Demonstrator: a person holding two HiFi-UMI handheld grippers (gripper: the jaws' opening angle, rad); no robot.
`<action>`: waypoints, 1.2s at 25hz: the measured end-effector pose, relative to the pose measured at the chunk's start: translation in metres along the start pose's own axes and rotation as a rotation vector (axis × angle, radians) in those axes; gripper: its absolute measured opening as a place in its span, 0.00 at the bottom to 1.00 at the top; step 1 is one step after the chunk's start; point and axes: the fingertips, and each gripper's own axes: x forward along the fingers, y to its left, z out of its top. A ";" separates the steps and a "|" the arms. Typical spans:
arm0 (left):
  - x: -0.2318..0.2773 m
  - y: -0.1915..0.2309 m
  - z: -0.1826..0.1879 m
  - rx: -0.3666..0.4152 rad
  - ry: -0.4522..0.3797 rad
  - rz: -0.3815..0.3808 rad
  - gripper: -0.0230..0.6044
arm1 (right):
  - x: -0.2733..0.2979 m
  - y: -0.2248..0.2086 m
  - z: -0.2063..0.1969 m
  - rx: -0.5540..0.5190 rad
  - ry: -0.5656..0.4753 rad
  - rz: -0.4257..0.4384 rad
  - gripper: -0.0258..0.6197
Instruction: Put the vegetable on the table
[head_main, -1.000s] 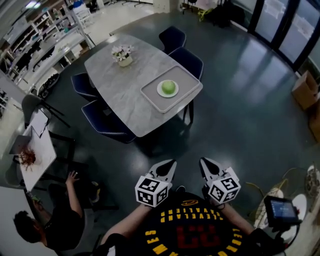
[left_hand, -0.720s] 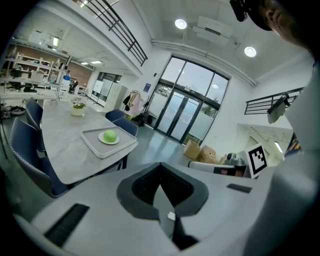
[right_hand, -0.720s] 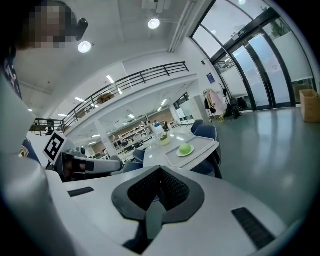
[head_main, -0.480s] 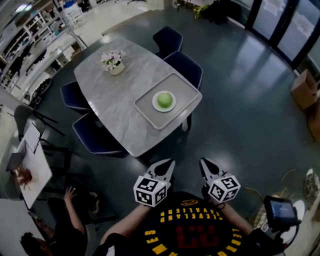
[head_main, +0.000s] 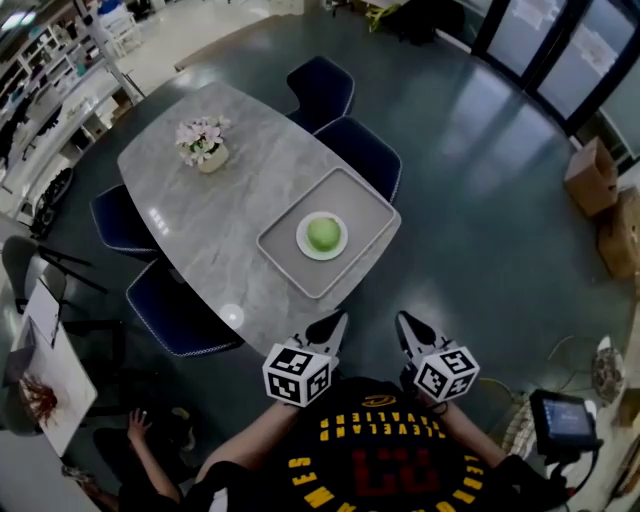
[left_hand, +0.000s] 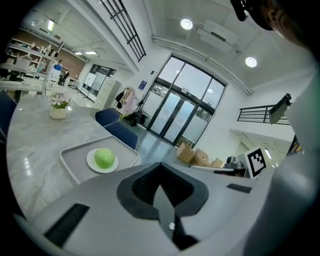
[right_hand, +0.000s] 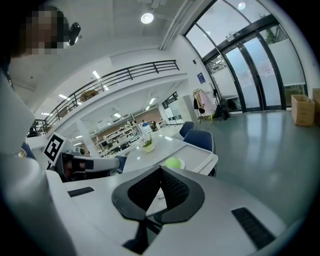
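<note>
Item: vegetable (head_main: 323, 233), 1 pc, round, smooth, pale green; sits centred on white plate (head_main: 303, 243), plate inside grey tray (head_main: 362, 205) at near end of marble table (head_main: 200, 215). Left gripper (head_main: 334, 320): jaws closed tip to tip, nothing between, held close to person's body, well apart from veg. Right gripper (head_main: 404, 320): same, closed, empty, beside the left. Flower pot (head_main: 203, 146) at table's far end.
</note>
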 end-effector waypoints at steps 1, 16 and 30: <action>0.004 0.006 0.004 -0.005 0.001 -0.004 0.04 | 0.007 -0.001 0.003 -0.001 0.003 -0.002 0.05; 0.042 0.085 0.052 -0.084 0.000 0.129 0.04 | 0.109 -0.018 0.048 0.018 0.077 0.107 0.05; 0.127 0.160 0.108 -0.172 -0.075 0.416 0.04 | 0.247 -0.084 0.118 0.042 0.217 0.348 0.05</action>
